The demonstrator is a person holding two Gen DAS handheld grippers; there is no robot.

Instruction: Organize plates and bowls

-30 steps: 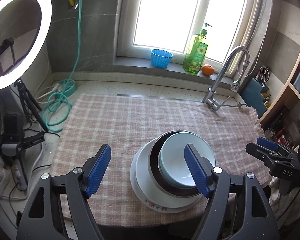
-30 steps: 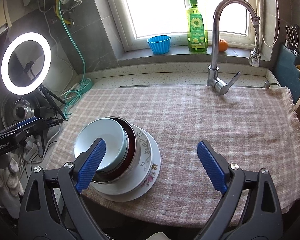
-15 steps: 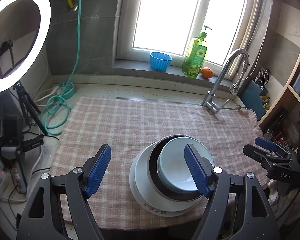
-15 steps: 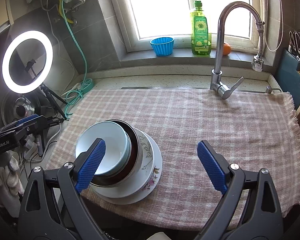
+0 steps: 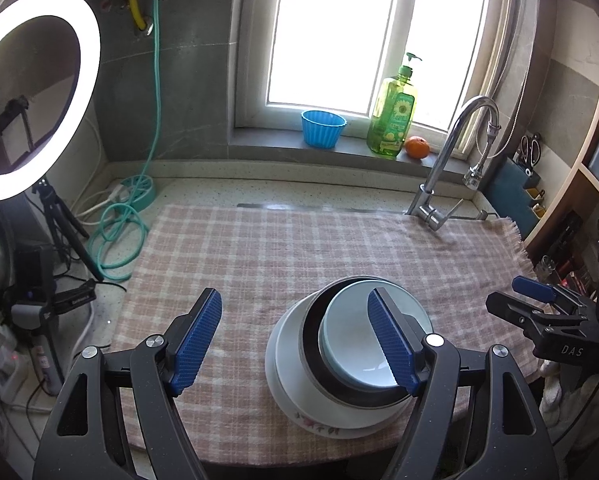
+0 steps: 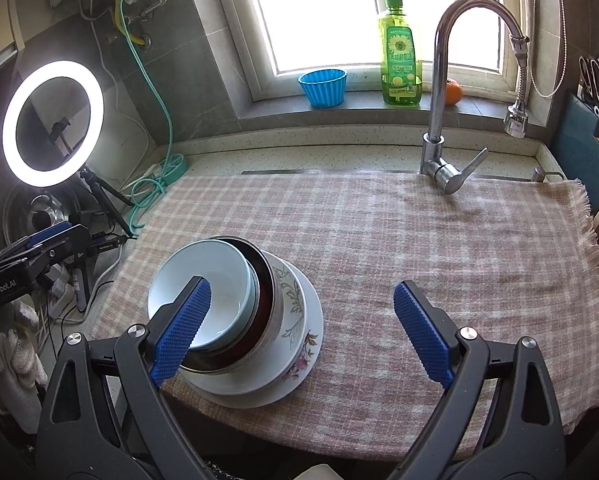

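plates and bowls sit as one nested stack near the front edge of the checked cloth: a pale blue bowl inside a dark steel-walled bowl, inside a floral bowl, all on a white floral plate. the blue bowl sits off-centre and looks tilted toward my left side.

my left gripper hangs spread wide and empty above the cloth, one of its fingers showing in front of the blue bowl. my right gripper is likewise wide apart and holds nothing, with the stack under its left finger.

i judge the stack heavy as a whole, stiff, glazed, slippery and breakable, so i would not lift it in one go. the blue bowl should be light enough to take alone; i would pinch its rim on the raised side, one pad inside and one outside, and lift straight so it does not scrape the steel bowl. the plate lies flat on the cloth, so its edge offers little purchase.
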